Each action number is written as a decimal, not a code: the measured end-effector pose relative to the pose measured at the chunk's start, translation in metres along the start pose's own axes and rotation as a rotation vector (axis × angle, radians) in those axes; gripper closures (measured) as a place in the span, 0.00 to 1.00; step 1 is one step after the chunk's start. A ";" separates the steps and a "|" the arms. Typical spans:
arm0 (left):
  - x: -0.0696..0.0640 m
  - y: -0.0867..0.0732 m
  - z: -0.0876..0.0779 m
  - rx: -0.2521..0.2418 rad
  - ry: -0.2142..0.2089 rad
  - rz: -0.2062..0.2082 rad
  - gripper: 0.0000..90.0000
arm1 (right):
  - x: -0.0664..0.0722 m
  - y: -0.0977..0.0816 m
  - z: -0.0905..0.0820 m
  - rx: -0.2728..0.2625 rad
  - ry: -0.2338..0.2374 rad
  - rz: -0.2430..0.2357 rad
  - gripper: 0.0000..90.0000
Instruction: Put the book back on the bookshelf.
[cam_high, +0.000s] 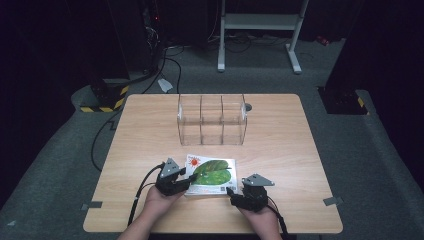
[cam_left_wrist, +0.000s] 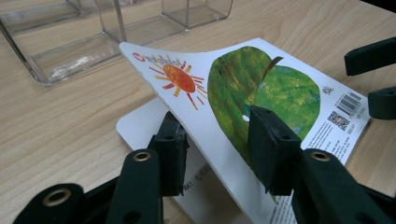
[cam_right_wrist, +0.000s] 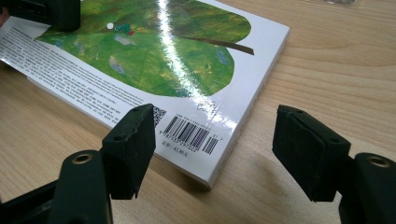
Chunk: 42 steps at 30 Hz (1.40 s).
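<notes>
One book (cam_high: 211, 176): green leaf, sun | left tongs (cam_left_wrist: 217, 140) clamp lifted cover | right tongs (cam_right_wrist: 217, 149) apart

A glossy paper cover is seen on the book (cam_right_wrist: 154, 56); pale matt wood grain is shown by the table (cam_high: 150, 135); clear smooth plastic forms the organiser (cam_high: 212, 120).

A white book (cam_high: 211, 176) bears a green leaf and orange sun; the organizer (cam_high: 212, 120) is clear.
</notes>
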<state>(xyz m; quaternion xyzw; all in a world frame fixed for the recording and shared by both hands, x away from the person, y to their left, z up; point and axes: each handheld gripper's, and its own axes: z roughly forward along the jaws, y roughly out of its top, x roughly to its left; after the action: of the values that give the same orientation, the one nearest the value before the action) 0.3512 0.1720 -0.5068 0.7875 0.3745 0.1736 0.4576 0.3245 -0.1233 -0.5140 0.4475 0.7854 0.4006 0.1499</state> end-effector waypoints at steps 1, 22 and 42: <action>-0.001 0.000 0.000 -0.004 -0.004 -0.001 0.65 | -0.001 0.000 0.000 -0.005 0.000 -0.005 0.34; -0.001 0.000 -0.003 -0.024 -0.015 -0.023 0.68 | -0.002 0.022 0.014 0.005 0.023 -0.001 0.36; 0.009 -0.003 0.016 0.063 -0.034 -0.174 0.47 | -0.003 0.017 0.027 0.065 0.036 0.052 0.28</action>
<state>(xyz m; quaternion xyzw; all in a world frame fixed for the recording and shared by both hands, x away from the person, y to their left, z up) 0.3657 0.1697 -0.5184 0.7690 0.4388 0.1078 0.4522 0.3523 -0.1080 -0.5188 0.4653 0.7887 0.3864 0.1107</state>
